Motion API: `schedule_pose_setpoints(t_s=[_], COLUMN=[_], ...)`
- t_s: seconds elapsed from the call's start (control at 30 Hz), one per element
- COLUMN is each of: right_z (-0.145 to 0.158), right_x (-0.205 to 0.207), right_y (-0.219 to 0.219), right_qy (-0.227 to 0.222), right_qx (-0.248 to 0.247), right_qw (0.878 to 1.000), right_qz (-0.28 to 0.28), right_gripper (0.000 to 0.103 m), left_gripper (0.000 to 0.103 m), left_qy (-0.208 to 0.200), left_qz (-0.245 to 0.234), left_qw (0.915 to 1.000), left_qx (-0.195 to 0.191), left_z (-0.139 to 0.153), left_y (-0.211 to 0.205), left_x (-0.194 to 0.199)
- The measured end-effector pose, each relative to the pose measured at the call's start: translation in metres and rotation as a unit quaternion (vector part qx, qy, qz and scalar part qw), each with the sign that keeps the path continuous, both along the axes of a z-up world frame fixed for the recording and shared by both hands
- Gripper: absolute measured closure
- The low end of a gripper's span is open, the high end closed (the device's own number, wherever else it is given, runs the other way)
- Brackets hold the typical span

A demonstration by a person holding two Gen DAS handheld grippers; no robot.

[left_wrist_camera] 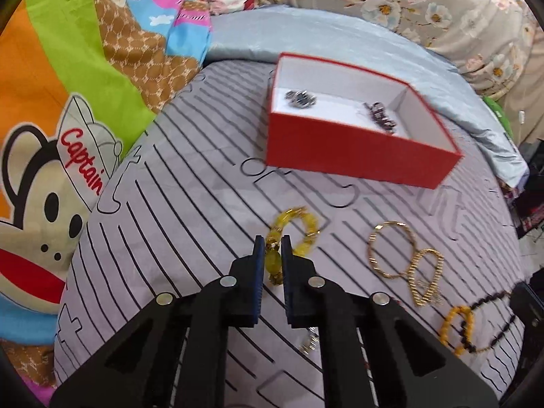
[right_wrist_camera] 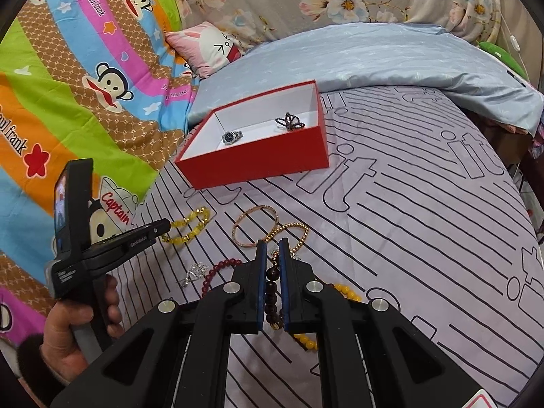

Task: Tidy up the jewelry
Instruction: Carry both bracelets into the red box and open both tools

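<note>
we are gripping the yellow bead bracelet (left_wrist_camera: 295, 234) in the left gripper (left_wrist_camera: 272, 255) and the dark bead strand (right_wrist_camera: 272, 285) in the right gripper (right_wrist_camera: 272, 255); the red box (left_wrist_camera: 357, 151) is lying ahead, nearer the left.

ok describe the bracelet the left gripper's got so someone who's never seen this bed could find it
Start at the red box on the striped grey sheet. On the sheet in front of it lies a cluster of jewelry; the left gripper is clamped on the yellow bead bracelet at the cluster's end nearest the cartoon blanket. Its chunky translucent yellow beads differ from the thin gold bangle beside it.
</note>
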State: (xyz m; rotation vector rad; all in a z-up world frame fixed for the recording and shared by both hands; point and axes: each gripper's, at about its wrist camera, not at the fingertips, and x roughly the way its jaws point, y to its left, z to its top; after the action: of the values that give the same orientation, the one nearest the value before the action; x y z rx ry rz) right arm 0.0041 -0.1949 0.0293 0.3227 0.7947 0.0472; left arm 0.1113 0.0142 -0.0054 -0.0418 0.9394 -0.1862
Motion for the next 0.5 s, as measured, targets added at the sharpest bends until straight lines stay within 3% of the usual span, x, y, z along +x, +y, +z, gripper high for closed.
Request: schedule_pose_setpoints(t_s=[0.3, 0.5], right_z=[0.031, 0.050], right_x=[0.000, 0.013], right_y=[0.001, 0.001], right_qy=[-0.030, -0.051], right_qx=[-0.004, -0.010], right_qw=[1.000, 0.999], right_qz=[0.007, 0.012], right_gripper=[0.097, 0.097], left_gripper=[0.094, 0.094], left_qy=[-0.048, -0.075], left_qz=[-0.044, -0.056], left_qw=[0.9974, 0.9947], left_qx=[-0.029, -0.043], left_z=[0.063, 0.096], left_y=[-0.014, -0.019], left_x=[-0.032, -0.027])
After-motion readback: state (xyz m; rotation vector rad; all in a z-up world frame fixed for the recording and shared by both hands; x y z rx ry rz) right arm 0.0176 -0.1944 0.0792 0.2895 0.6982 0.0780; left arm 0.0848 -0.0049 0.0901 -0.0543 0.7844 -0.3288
